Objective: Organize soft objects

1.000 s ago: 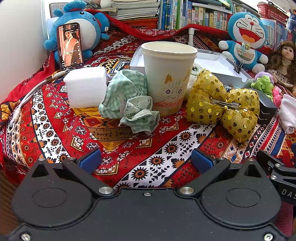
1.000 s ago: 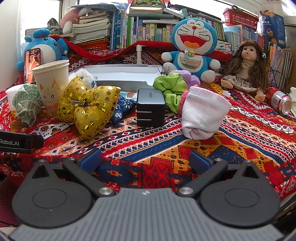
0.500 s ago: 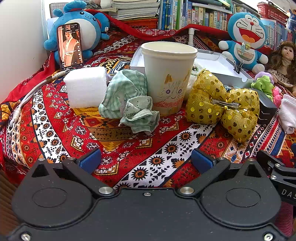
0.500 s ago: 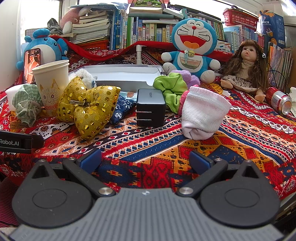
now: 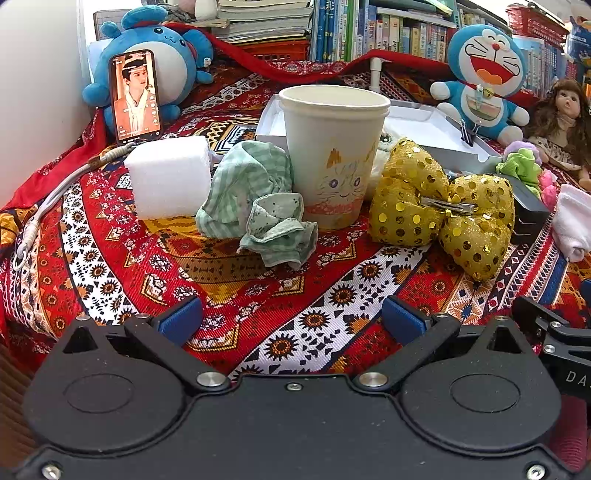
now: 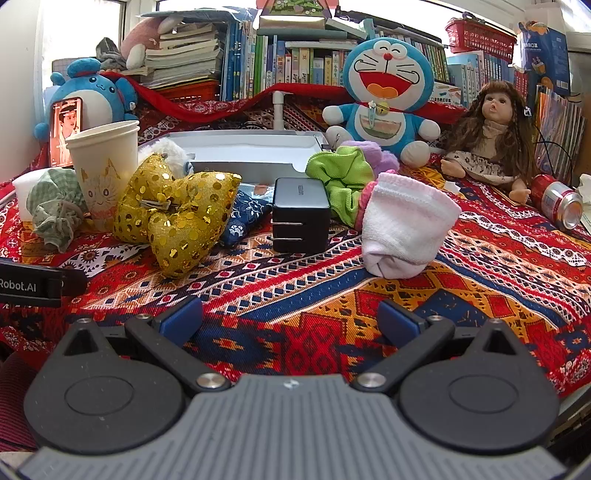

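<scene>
Two black grippers, left gripper (image 5: 291,314) and right gripper (image 6: 290,314), are held wide open before the cat-printed paper cup (image 5: 334,155), beside which the crumpled green checked cloth (image 5: 255,199) is best pinched mid-bunch.

Gold-sequinned bow (image 5: 443,206) (green checked cloth (image 5: 255,192))

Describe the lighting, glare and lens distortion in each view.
Left wrist view: even daylight, sharp focus; fisheye bends the bookshelf and darkens the corners; the lit phone reads clearly. Right wrist view: the window behind the book stack is blown out white, the soda can shows glare, and the edges curve.
</scene>
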{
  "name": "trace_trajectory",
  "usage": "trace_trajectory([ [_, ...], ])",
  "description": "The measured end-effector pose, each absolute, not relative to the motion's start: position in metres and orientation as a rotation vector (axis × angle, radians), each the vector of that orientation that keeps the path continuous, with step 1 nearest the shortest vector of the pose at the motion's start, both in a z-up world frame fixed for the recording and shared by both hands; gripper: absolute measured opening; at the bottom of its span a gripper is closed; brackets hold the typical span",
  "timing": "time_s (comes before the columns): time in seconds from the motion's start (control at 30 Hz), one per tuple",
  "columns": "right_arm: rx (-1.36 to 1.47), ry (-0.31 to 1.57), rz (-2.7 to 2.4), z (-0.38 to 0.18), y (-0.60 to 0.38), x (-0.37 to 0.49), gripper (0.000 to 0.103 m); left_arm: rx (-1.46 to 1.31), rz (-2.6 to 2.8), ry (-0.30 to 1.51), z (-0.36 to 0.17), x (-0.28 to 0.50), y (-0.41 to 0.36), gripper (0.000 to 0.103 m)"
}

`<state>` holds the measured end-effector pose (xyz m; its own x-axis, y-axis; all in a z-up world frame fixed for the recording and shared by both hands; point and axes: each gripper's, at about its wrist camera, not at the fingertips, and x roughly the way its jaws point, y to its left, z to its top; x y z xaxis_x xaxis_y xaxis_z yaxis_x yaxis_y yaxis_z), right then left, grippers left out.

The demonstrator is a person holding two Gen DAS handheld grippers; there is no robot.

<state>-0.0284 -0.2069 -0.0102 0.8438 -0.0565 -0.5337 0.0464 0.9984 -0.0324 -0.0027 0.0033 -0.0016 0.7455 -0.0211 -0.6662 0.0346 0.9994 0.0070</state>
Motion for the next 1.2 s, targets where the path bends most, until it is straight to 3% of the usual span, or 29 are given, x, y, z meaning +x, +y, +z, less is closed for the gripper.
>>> trace_trajectory([
  [0.97, -0.117, 0.44, 0.068, 0.001, -0.187, -0.035, 0.101, -0.028, -0.063, 0.606, 0.007, -0.012, 0.022, 0.103],
  [1.2, -0.185, 0.385, 0.103, 0.01, -0.172, -0.025, 0.097, -0.059, -0.063, 0.536, 0.027, -0.005, 0.033, 0.091],
])
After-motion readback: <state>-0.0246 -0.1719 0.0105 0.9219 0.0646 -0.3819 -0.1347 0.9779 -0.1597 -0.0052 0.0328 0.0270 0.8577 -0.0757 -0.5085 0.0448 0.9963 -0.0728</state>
